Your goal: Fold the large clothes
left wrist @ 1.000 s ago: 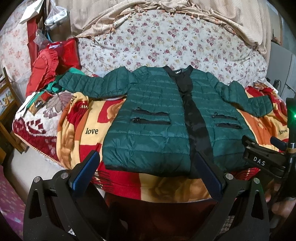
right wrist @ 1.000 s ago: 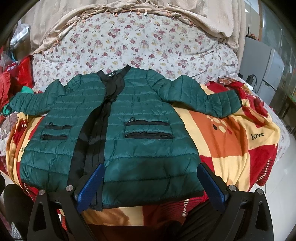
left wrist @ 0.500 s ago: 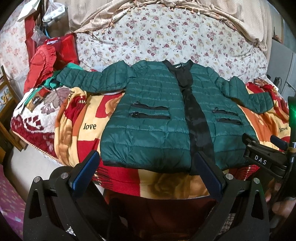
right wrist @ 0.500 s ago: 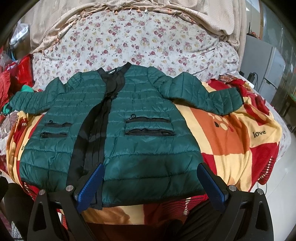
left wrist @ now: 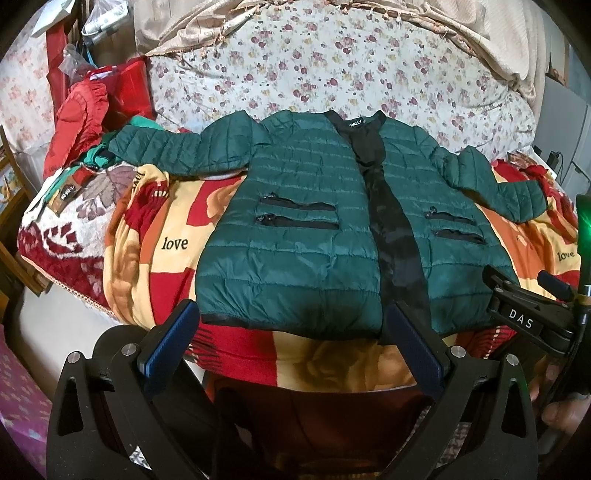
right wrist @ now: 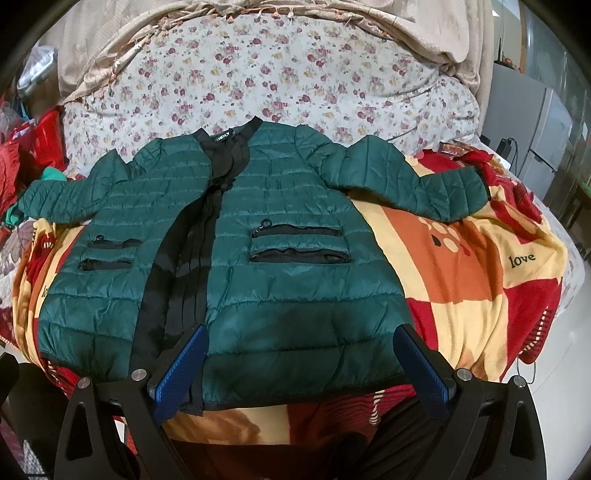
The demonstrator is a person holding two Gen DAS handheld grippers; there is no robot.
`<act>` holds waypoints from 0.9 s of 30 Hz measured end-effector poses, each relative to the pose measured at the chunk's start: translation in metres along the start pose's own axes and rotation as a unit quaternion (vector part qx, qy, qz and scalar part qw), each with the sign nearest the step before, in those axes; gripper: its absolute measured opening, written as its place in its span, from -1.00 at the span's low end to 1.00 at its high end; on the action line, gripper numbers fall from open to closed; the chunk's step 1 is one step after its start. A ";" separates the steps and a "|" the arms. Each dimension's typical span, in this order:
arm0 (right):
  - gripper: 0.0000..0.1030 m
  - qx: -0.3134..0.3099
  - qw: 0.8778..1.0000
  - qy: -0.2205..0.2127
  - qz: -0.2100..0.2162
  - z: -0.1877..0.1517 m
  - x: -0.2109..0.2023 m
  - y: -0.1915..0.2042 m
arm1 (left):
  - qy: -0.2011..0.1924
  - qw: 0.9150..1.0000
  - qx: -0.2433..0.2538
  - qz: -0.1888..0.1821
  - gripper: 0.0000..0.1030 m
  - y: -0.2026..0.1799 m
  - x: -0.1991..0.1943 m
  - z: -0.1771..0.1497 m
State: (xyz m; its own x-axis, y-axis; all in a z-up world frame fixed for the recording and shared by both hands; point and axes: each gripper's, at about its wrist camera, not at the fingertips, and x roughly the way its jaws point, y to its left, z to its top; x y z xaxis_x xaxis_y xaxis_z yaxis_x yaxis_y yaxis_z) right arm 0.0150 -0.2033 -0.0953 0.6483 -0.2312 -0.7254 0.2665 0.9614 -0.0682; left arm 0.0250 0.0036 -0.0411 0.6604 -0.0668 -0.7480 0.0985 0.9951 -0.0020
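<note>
While both sets of tongs hang over the near edge of the bed (left wrist: 332, 74), the green puffer jacket (left wrist: 295, 236) lies flat on the red and yellow blanket (left wrist: 147, 240), front up, collar toward the far edge, hem at the near edge. Its sleeves are spread toward the bed's left and right edges, black lining showing down the middle. The left tongs (left wrist: 295, 343) are spread wide and hold nothing, just short of the hem. The right tongs (right wrist: 299, 365) gape too, empty, their blue pads over the hem. At the bed's far left corner, a red bag (left wrist: 125, 88) stands behind a heap of red clothes (left wrist: 77, 122), its contents unclear. A beige quilt (right wrist: 332, 22) lines the far edge.
</note>
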 end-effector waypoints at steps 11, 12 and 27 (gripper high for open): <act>0.92 0.047 0.998 0.011 0.044 0.007 0.013 -0.032 | 0.015 1.000 0.005 -0.010 0.98 0.021 0.019 0.017; 0.92 0.060 0.997 0.013 0.052 0.008 0.015 -0.040 | 0.008 1.000 -0.001 -0.007 0.98 0.028 0.020 0.021; 0.65 0.123 0.983 0.047 0.128 0.009 0.073 -0.108 | 0.084 0.986 -0.075 -0.123 0.98 0.115 0.130 0.056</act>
State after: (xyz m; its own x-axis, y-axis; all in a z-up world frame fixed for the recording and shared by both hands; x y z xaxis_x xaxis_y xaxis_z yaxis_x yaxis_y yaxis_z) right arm 0.0396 -0.3254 -0.1347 0.6513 0.0403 -0.7578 0.2739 0.9188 0.2843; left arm 0.1640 0.1055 -0.1015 0.4971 -0.3067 -0.8117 0.1203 0.9508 -0.2855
